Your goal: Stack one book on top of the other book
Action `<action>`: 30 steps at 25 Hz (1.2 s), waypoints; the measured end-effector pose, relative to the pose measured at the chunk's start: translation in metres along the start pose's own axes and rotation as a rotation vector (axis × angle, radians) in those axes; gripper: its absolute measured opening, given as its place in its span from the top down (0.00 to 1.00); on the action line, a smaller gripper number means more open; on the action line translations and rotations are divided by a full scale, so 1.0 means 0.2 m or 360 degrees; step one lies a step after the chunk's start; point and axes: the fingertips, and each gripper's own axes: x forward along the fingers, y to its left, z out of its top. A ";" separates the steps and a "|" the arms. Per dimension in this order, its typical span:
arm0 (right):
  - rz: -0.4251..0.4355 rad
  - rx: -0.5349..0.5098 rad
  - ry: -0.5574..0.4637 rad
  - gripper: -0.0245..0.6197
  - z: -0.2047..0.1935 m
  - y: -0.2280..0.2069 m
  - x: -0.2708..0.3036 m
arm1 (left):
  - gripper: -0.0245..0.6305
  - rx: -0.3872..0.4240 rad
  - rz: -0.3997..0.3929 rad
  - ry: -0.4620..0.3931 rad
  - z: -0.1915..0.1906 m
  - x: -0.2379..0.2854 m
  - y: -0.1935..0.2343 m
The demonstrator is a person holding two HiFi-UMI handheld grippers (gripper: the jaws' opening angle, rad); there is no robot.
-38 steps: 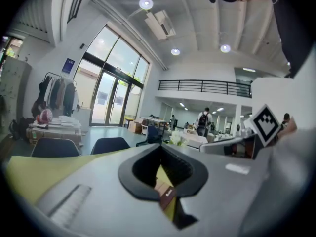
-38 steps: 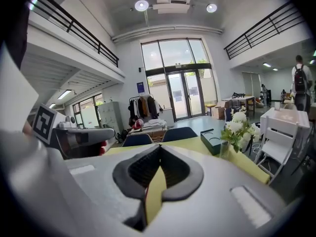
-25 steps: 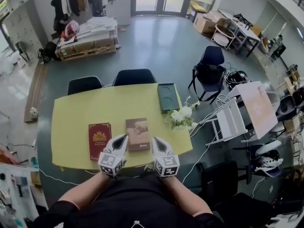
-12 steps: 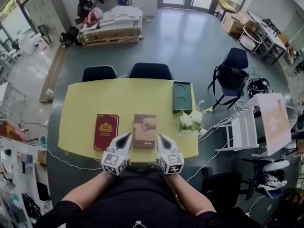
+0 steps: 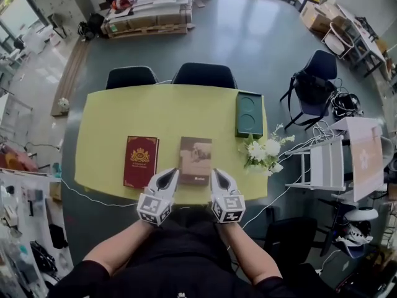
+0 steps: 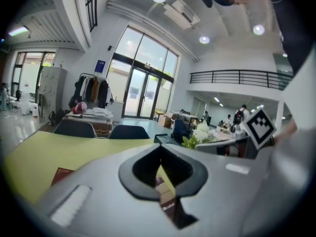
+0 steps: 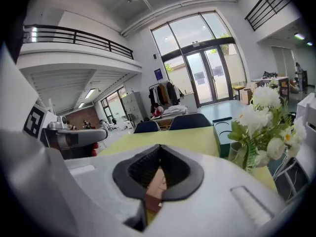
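Red book (image 5: 141,161), brown book (image 5: 195,159) apart, flowers (image 5: 263,151) beside; left gripper (image 5: 172,174), right gripper (image 5: 218,174), jaws closed.

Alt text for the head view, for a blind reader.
From above, a person holds the left gripper and right gripper, both shut, by the near corners of a brown book on a yellow table. A red book lies separately to its left; a green tray and white flowers sit to the right.

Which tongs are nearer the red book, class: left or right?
Left. The left tongs are just beside the red book, at its near corner; the right tongs are across the brown book from it.
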 end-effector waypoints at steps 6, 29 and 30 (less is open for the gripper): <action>-0.0060 0.0022 0.0067 0.96 -0.15 -0.09 0.21 | 0.95 -0.0082 0.0016 0.0031 -0.15 0.15 0.16; -0.0133 0.0098 0.0423 0.77 -0.79 -0.29 0.70 | 0.76 -0.0190 -0.0064 0.0338 -0.85 0.55 0.39; -0.0134 0.0100 0.0431 0.74 -0.80 -0.30 0.71 | 0.73 -0.0204 -0.0062 0.0357 -0.87 0.56 0.40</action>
